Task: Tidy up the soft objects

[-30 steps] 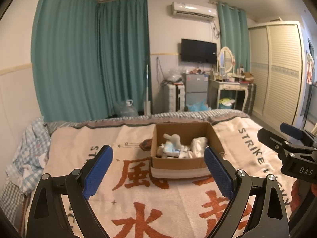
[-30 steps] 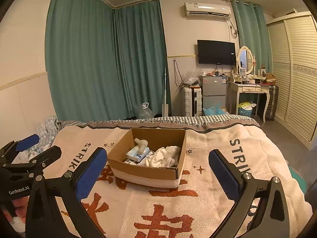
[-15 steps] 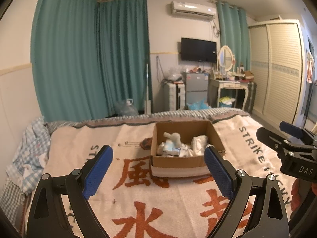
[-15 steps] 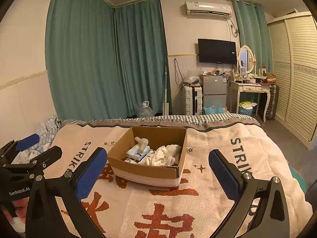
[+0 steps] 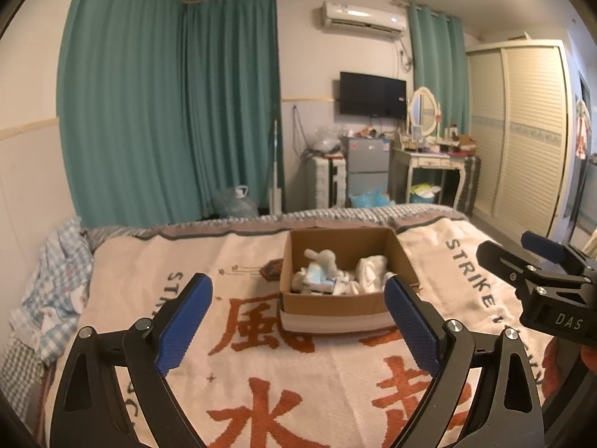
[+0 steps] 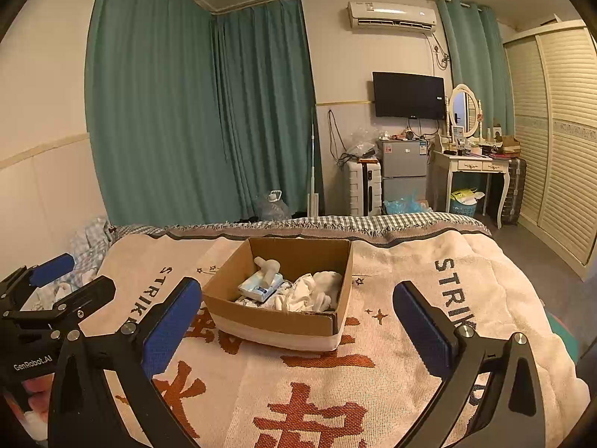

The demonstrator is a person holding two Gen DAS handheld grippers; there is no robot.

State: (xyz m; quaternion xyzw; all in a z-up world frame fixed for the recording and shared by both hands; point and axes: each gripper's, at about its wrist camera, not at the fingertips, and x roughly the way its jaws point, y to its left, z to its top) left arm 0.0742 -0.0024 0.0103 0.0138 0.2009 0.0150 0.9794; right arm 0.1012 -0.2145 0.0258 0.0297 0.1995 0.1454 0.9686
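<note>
Nearest the left wrist camera, the left hand-held gripper (image 5: 298,326) hangs above the bed with its blue-padded fingers (image 5: 184,321) spread wide and nothing between them. The right hand-held gripper (image 6: 296,330) is likewise released, its blue pads (image 6: 423,330) far apart and empty; in the left view it appears at the right edge, and the left one shows at the left edge of the right view.

Under both lies a cream blanket (image 6: 373,373) with large orange woven characters and black "STRIKE" lettering, covering the bed. Farther along it, around the middle of the bed, stands an open cardboard box (image 6: 276,321) with a pale band round its base. Inside rest the soft things: a light-blue tissue pack (image 6: 259,287) with a pale plush toy (image 6: 266,267) lying on it, and crumpled white cloth (image 6: 313,293) just beside them toward the right.

A checked cloth (image 5: 52,283) is bunched at the bed's left edge. Beyond the foot of the bed hang teal curtains (image 6: 179,112); near the far wall stand a small grey fridge (image 6: 405,170), a white dressing desk (image 6: 472,168) with an oval mirror, a wall television (image 6: 408,95), an air conditioner (image 6: 391,15) and a louvred wardrobe (image 6: 559,142).
</note>
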